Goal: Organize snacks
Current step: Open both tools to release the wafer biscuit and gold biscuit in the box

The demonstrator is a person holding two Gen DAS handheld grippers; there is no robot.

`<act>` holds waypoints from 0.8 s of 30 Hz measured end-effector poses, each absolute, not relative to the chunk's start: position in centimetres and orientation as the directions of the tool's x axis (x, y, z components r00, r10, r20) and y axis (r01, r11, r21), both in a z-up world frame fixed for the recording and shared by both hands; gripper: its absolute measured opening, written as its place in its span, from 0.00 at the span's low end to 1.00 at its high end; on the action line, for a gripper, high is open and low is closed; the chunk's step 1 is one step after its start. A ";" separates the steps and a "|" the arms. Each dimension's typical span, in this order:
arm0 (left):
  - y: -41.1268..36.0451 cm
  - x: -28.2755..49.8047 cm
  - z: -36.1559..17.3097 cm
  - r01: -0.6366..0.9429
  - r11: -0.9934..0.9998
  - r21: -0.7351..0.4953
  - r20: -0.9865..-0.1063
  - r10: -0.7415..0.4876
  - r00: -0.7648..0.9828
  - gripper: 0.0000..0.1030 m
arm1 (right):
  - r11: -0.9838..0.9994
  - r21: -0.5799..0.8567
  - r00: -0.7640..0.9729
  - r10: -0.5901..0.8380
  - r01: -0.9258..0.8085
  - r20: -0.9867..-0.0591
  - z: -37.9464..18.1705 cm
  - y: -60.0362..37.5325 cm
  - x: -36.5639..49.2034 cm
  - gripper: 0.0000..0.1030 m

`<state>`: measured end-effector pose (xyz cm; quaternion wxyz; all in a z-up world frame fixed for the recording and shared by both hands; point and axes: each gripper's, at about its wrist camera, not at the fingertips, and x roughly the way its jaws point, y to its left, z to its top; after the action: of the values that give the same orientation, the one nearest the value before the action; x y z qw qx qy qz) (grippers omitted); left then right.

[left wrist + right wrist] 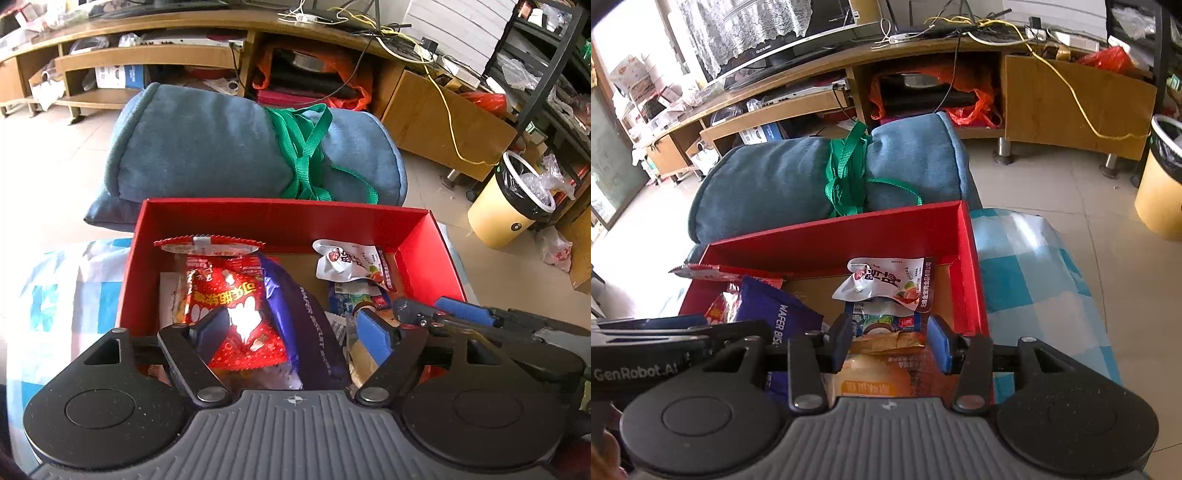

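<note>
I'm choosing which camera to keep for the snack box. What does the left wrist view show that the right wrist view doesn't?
Left only: the red-and-white bag shows whole between the left gripper fingers.
Right only: an orange packet between the right gripper fingers, and checked cloth beside the box.
Both: red box, purple wafer pack, white pouch, blue cushion.

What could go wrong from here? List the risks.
1. The left gripper straddles both the red printed snack bag and the purple wafer biscuit packet; closing might catch both.
2. The right gripper works close alongside in the red cardboard box; the two could collide.
</note>
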<state>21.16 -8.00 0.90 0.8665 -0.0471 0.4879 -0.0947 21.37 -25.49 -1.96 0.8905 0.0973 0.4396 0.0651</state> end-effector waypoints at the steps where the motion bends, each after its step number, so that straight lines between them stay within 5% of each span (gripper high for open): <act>1: -7.9 21.0 1.0 0.118 0.978 -0.170 -0.835 -0.207 0.509 0.80 | 0.973 0.230 0.604 0.202 -0.032 -0.771 -1.9 -25.5 21.2 0.43; 24: -4.7 15.1 1.0 0.056 0.990 -0.131 -0.839 -0.140 0.525 0.84 | 0.976 0.215 0.613 0.197 -0.045 -0.765 0.2 -24.3 15.0 0.50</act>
<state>15.09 -4.68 1.04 0.8721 -0.0438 0.4841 -0.0562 15.01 -24.25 0.23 0.8937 0.0872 0.4349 0.0679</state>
